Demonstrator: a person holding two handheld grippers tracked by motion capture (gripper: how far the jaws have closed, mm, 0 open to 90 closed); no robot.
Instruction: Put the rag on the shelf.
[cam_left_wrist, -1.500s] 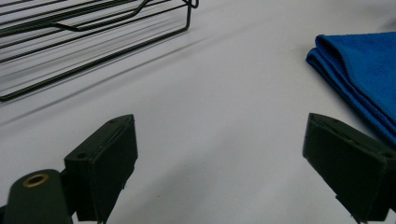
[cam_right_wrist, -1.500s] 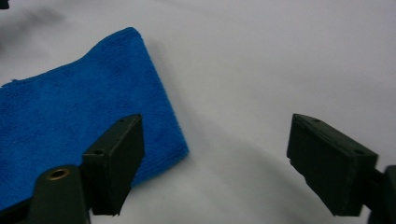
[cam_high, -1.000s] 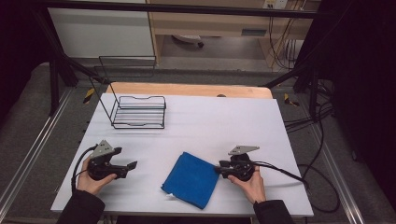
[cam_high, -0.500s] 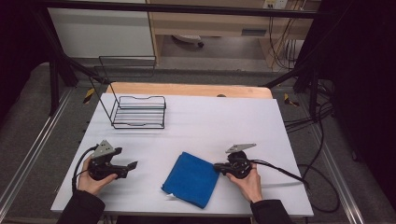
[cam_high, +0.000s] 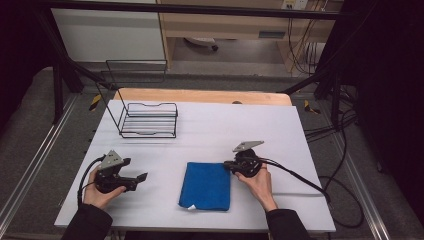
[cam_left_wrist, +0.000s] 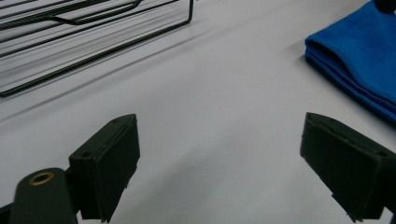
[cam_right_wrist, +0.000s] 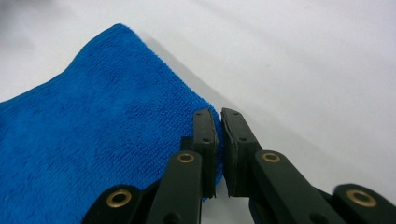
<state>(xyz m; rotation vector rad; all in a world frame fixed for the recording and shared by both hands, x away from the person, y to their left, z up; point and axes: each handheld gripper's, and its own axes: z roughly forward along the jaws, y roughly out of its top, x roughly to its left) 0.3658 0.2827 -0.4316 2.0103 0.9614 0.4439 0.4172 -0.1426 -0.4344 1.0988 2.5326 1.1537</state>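
The blue cloth (cam_high: 205, 185) lies near the front of the table (cam_high: 300, 130) and has turned a bit straighter — the right tongs (cam_right_wrist: 218, 116), pressed together on its corner, have tugged it. The left tongs (cam_left_wrist: 219, 158) rest spread wide beside it — perhaps folding comes next.

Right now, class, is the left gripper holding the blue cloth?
No. The left gripper is wide open over bare table, with the blue cloth lying apart from it.

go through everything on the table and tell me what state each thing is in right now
Blue cloth: folded, flat on the table, one corner at the right gripper's jaws.
Wire rack: upright, empty.
Left gripper: open, holding nothing.
Right gripper: jaws nearly closed at the cloth's corner; grip unclear.
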